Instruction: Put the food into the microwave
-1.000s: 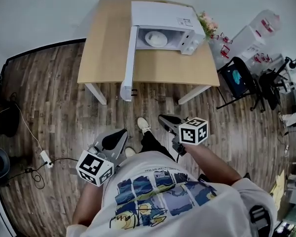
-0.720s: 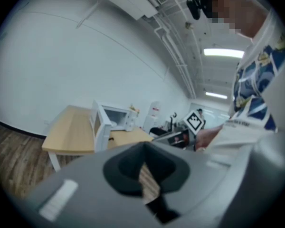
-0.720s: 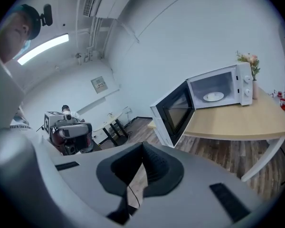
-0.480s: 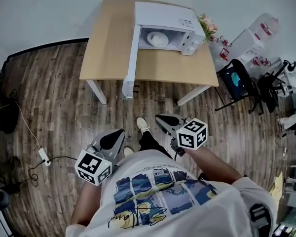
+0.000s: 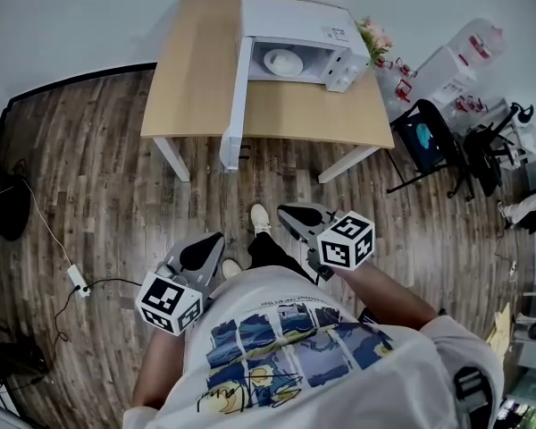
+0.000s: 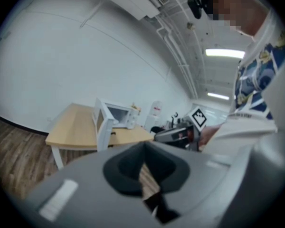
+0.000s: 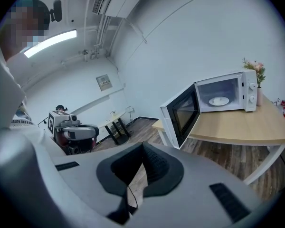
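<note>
Upper centre of the head view: white microwave (image 5: 295, 38) on a pale wooden table (image 5: 192, 88), set toward the table's right end. Boxy white casing, control panel with knobs on the right side. Door (image 5: 235, 105) swung fully open to the left, dark window in a white frame, jutting past the table's near edge. Inside the lit white cavity, a white round dish (image 5: 283, 62) lying flat at the middle; impossible to tell whether any food sits on it. Pink flowers (image 5: 375, 38) just right of the microwave, at the table's far corner.

Lower half of the head view: both grippers held low near the person's shirt (image 5: 286, 351), well apart from the table. Left gripper (image 6: 142, 167) with jaws together, nothing between them. Right gripper (image 7: 141, 167) likewise closed and empty.
</note>
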{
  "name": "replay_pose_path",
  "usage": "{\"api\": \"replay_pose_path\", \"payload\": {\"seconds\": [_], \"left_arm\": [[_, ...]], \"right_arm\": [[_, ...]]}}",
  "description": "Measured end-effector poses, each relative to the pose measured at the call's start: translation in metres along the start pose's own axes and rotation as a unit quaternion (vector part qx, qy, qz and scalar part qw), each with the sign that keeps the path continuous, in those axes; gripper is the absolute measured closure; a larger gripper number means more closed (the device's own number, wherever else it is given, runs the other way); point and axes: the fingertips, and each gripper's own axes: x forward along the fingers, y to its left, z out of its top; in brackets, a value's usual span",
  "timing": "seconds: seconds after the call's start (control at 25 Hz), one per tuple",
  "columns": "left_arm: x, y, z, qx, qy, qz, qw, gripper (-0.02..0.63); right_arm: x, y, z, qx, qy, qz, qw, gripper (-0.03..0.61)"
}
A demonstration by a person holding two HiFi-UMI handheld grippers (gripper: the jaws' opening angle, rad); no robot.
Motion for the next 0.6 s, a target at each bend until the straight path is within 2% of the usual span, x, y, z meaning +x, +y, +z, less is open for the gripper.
{"api": "replay_pose_path", "payload": {"seconds": [0.4, 0.6], "left_arm": [[0.007, 0.006, -0.010, -0.016, 0.003, -0.005, 0.9999, 0.606], [0.022, -0.008, -0.008, -0.012, 0.005, -0.008, 0.9999, 0.606]], "right_arm": [[-0.011, 0.016, -0.003, -0.064, 0.025, -0.004, 0.998, 0.572], [-0.025, 0.014, 0.001, -0.091, 0.019, 0.000, 0.996, 0.572]]}}
